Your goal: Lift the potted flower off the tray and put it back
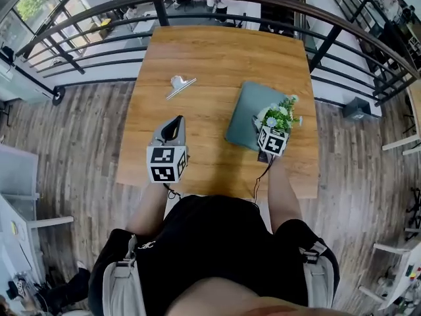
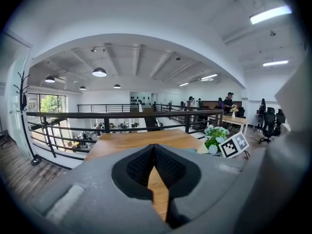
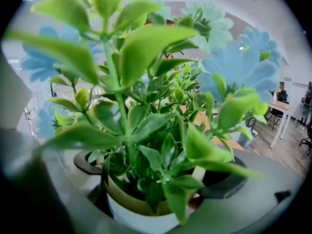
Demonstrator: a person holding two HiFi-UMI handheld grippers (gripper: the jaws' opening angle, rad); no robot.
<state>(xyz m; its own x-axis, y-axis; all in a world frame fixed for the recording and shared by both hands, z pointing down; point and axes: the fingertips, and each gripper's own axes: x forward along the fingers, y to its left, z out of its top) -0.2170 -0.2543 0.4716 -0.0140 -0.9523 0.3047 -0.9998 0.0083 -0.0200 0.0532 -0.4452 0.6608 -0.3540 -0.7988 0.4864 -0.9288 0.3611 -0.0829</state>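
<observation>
Right tool (image 3: 161, 182) clamps potted flower (image 3: 141, 145) (over tray (image 1: 242, 110)).

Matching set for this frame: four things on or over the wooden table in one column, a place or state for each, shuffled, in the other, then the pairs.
1. potted flower
2. left gripper
3. tray
4. metal clip

A. grey-green, flat on the table
B. gripped in the right gripper
C. alone on bare wood, left of the tray
D. shut, holding nothing

Pairs: 1-B, 2-D, 3-A, 4-C
</observation>
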